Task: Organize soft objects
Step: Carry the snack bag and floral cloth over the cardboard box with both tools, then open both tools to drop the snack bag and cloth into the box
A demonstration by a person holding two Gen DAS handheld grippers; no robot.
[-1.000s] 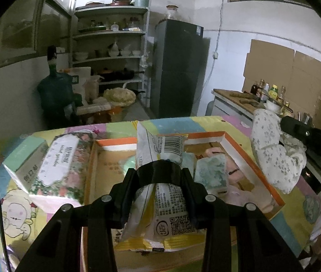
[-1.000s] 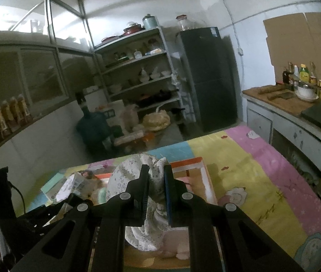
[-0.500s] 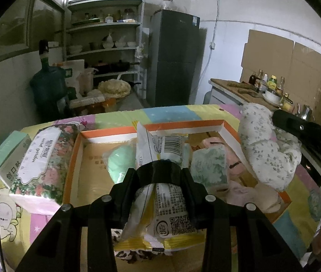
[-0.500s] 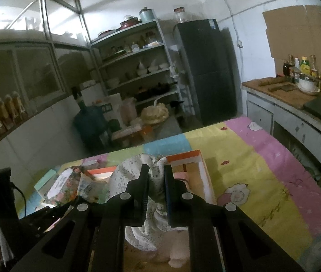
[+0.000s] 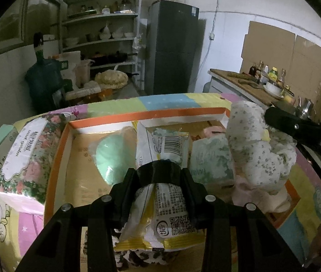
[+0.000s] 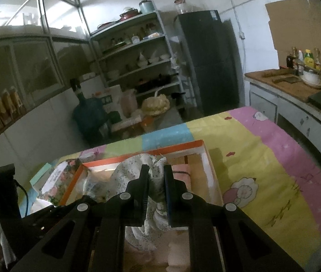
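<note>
The surface [image 5: 171, 103] wears a patchwork cloth of pink, yellow, blue and green. On it sits an orange-rimmed box [image 5: 137, 116], open-topped, with a green pad [image 5: 113, 156] and a pale pack [image 5: 210, 158] lying inside. A floral pack [image 5: 28, 151] leans just left of the box, outside it. The floral cloth [image 5: 257, 149] hangs over the box's right side, pinched in the right tool [image 6: 156, 174], whose jaws are clenched on it. The left tool [image 5: 160, 174] grips a crinkly packet [image 5: 162, 149] (barcode on its far end) above the box's near middle.
</note>
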